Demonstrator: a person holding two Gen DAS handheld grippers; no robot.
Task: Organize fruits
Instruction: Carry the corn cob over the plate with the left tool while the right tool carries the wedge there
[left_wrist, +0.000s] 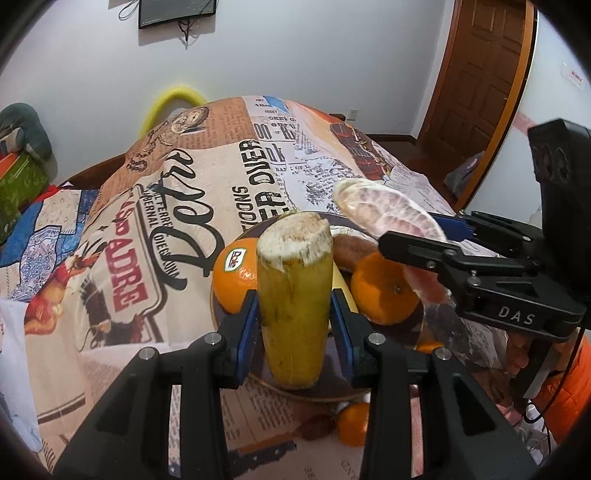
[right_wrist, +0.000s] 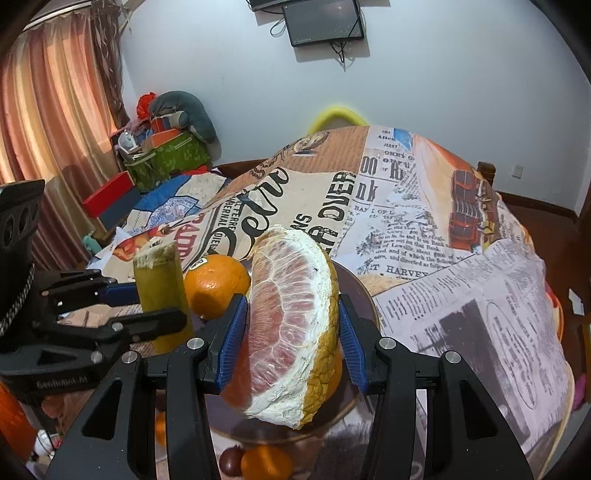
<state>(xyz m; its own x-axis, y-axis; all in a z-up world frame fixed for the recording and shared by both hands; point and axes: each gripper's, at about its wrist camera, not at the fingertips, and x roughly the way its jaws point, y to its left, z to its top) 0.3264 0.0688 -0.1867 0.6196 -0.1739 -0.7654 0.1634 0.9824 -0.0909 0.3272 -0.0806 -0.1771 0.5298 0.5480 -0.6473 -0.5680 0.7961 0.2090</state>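
Blue-padded left hand-held gripper pinches a cut banana piece above the plate; the right hand-held gripper pinches a pomelo wedge over the tabletop near its front edge.

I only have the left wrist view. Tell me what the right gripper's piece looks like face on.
Observer: The right gripper is shut on a pomelo wedge: pink flesh, white pith, bumpy yellow rind along one edge.
Operator: Report what lies below it.
Observer: A dark round fruit sits beside a small orange on the tablecloth, near the plate.
Operator: Describe my banana piece from there.
Observer: The banana piece stands upright in the left gripper, cut end up, beside the stickered orange.
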